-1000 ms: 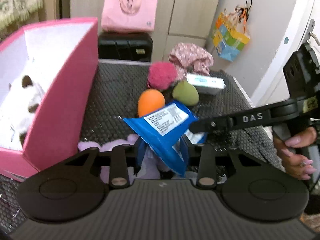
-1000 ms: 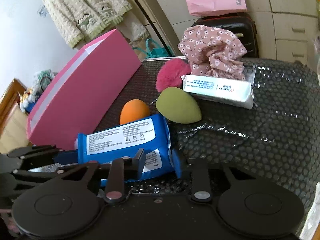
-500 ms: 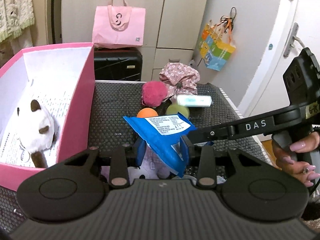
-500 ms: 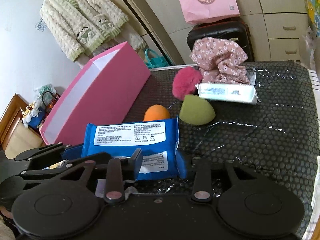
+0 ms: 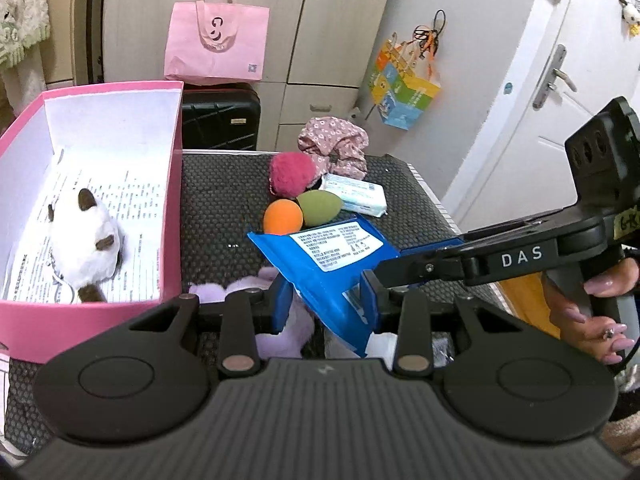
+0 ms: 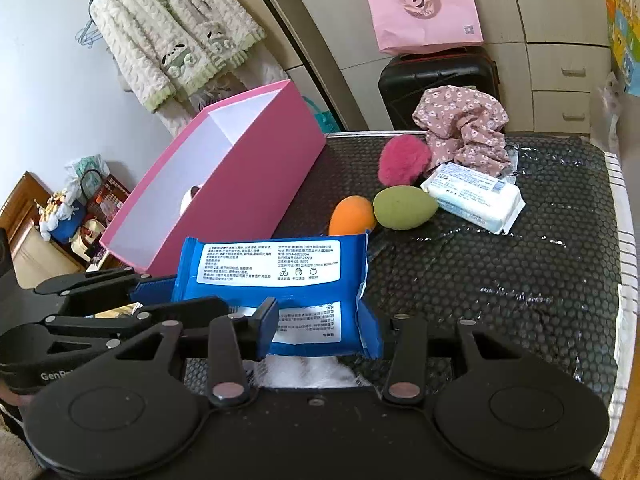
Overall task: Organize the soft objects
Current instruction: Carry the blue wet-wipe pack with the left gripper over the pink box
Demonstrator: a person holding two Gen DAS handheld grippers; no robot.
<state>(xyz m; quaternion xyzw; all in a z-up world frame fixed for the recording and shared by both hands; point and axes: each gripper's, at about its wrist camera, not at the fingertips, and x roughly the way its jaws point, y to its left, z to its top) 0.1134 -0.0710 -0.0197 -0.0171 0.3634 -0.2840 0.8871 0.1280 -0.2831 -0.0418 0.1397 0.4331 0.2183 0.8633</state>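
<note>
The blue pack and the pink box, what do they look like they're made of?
Blue pack: thin, glossy plastic film, judging by its crimped edges and creases. Pink box: probably stiff matte cardboard, with flat walls, sharp corners and a white inside.

Glossy blue plastic wipes pack (image 6: 276, 280), crinkled film w/ white printed label, sits btwn my matt black plastic grippers: left gripper (image 5: 326, 304), right gripper (image 6: 326, 332). Pink box (image 5: 90, 320) looks like smooth matt card, white inside, printed paper on its floor. White toy (image 5: 86, 236) in it is fluffy plush. Table (image 6: 500, 280) wears black honeycomb mat under shiny clear film. Orange sponge (image 6: 352, 216) & green sponge (image 6: 404, 206): matt, fine foam. Magenta pom (image 6: 404, 160) fuzzy; floral scrunchie (image 6: 464, 128) soft cloth. White pack (image 6: 474, 196): semi-gloss plastic wrap.
</note>
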